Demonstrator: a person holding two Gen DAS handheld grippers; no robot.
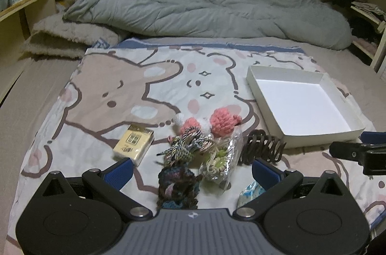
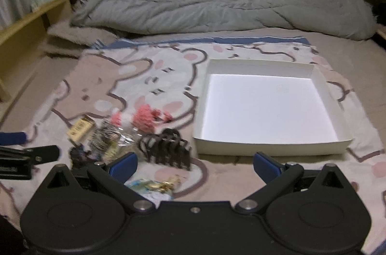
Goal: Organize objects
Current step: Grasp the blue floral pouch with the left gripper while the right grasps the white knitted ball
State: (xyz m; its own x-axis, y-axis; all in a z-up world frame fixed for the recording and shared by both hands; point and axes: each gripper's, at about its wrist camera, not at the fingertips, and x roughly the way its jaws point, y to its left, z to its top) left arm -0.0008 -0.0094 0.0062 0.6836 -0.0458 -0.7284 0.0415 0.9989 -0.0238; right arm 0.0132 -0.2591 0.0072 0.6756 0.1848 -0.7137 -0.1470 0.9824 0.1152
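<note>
A pile of small objects lies on a bear-print cloth (image 1: pixel 154 86): a yellow pack (image 1: pixel 134 144), pink knitted pieces (image 1: pixel 224 122), striped cords (image 1: pixel 190 142), a clear bag of trinkets (image 1: pixel 222 158), a dark knitted piece (image 1: pixel 177 185), a brown hair claw (image 1: pixel 261 146) and a blue wrapper (image 1: pixel 249 191). An empty white box (image 1: pixel 301 105) sits to the right. My left gripper (image 1: pixel 191 169) is open over the dark knitted piece. My right gripper (image 2: pixel 195 166) is open, with the hair claw (image 2: pixel 166 146) just ahead to the left and the box (image 2: pixel 267 105) ahead to the right.
A grey duvet (image 1: pixel 205 6) is bunched across the back of the bed. A fluffy beige blanket (image 1: pixel 65 37) lies at the back left. Wooden shelves stand on the left (image 1: pixel 29 6) and right (image 1: pixel 361 1). The right gripper's finger (image 1: pixel 357 151) shows at the right edge.
</note>
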